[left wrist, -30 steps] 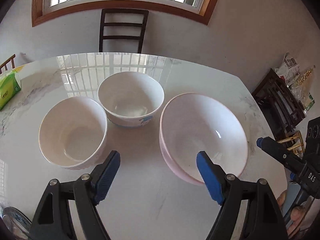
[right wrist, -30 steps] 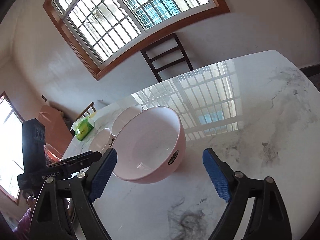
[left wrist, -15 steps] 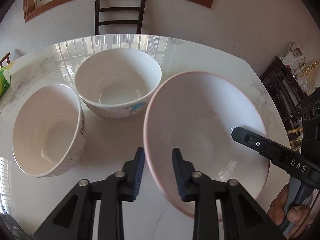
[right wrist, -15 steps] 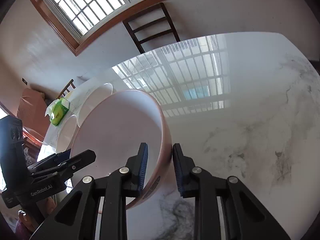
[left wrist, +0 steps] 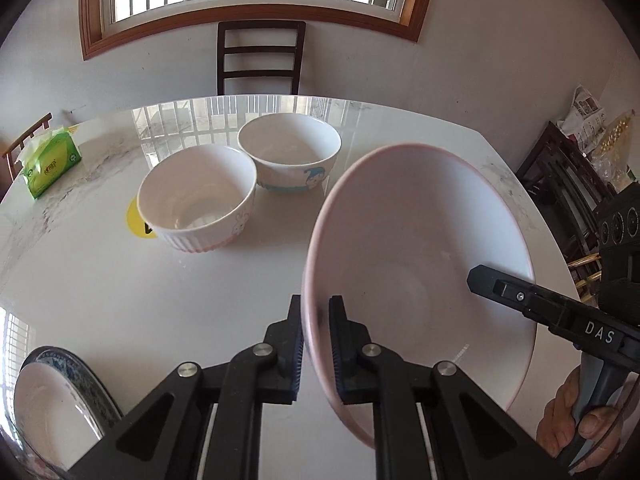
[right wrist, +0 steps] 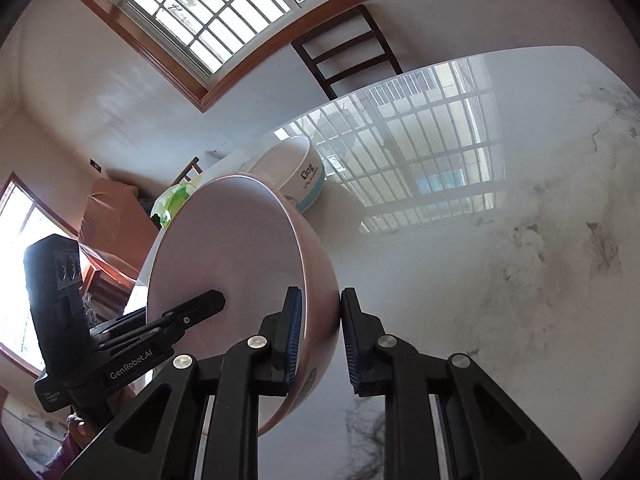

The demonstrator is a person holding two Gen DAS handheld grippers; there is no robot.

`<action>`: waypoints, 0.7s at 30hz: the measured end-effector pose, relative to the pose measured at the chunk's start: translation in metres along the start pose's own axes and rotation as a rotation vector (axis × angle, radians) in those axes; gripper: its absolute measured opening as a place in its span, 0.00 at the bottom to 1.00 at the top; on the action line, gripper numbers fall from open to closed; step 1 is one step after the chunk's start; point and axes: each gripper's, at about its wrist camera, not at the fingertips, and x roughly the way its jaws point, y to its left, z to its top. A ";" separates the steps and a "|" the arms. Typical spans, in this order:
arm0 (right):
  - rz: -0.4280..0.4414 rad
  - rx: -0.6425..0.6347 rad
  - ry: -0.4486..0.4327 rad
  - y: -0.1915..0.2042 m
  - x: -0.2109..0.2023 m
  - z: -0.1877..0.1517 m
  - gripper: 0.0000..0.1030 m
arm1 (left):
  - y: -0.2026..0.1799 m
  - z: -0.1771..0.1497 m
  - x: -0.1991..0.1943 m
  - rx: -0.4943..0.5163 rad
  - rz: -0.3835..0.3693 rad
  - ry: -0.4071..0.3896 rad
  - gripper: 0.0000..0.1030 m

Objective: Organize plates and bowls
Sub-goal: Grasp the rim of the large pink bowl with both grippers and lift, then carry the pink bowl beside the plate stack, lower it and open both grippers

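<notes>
Your left tongs [left wrist: 316, 336] and right tongs [right wrist: 320, 336] both pinch the rim of the large pink bowl [left wrist: 420, 280], one on each side, and their jaws are closing on the wall clamped between the blue pads. The bowl tilts steeply on edge above the marble table [left wrist: 160, 304], its white inside turned toward the left camera and its pink outer wall toward the right one. Beyond it, two smaller bowls stand upright on the table, close together: a ribbed white bowl [left wrist: 198, 198] with a rabbit print over a yellow sticker [left wrist: 136, 220], and behind it a white bowl with a blue cartoon [left wrist: 290, 152]. A blue-rimmed plate [left wrist: 56, 400] lies at the near left edge. A green tissue pack [left wrist: 50, 164] rests at the far left, and a dark chair [left wrist: 260, 58] stands under the window.
</notes>
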 end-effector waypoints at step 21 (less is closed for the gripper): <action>0.033 -0.008 0.164 0.075 -0.001 -0.125 0.22 | 0.057 -0.121 -0.047 -0.040 0.032 0.106 0.13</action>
